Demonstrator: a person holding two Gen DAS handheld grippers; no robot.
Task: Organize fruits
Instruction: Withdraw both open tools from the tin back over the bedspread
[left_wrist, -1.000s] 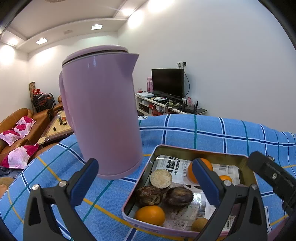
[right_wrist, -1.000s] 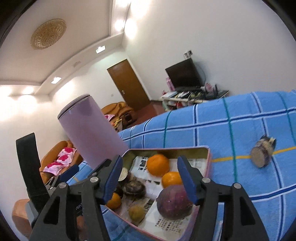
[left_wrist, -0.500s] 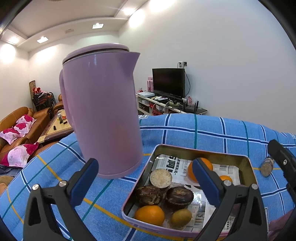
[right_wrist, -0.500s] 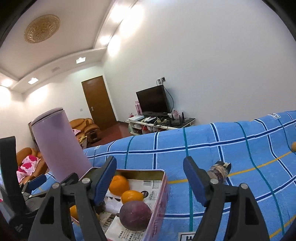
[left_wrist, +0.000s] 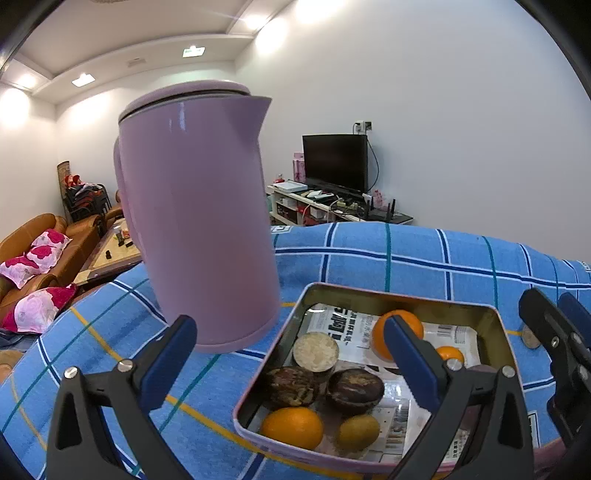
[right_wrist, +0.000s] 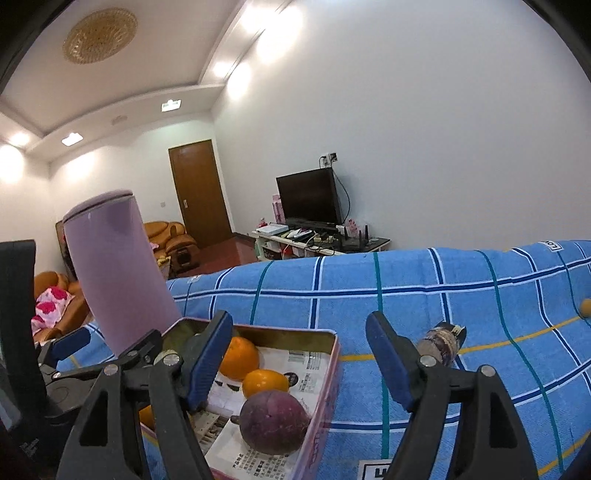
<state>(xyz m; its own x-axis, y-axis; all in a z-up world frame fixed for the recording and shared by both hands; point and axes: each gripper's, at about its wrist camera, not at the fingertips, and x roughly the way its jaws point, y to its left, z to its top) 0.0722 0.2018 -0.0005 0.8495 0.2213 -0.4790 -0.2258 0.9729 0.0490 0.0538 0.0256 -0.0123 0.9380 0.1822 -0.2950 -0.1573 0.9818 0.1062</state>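
A pink-rimmed rectangular tin (left_wrist: 369, 301) lined with newspaper is sitting on a blue checked cloth (left_wrist: 406, 258), just beside a lilac electric kettle (left_wrist: 195, 206). Inside it, the left wrist view is showing 2 oranges (left_wrist: 291, 426) at opposite ends, a smaller orange fruit (left_wrist: 448, 354), a greenish-yellow kiwi-like fruit (left_wrist: 358, 432), 2 dark brown wrinkled fruits (left_wrist: 354, 386) and a pale-cut round piece (left_wrist: 316, 350). In the right wrist view a dark purple fruit (right_wrist: 273, 421) is lying at the tin's near corner.

Outside the tin, a brown cut fruit (right_wrist: 441, 343) is resting on its side on the cloth, well apart from a small orange fruit (right_wrist: 585, 308) at the far right edge.

The left gripper (left_wrist: 290, 350) is hovering over the tin's left edge, fingers spread wide and holding nothing. The right gripper (right_wrist: 299, 354) is hanging over the tin's right rim; its jaws have just been opening, standing wide with nothing gripped.

A black TV (right_wrist: 308, 197) is standing against the wall.
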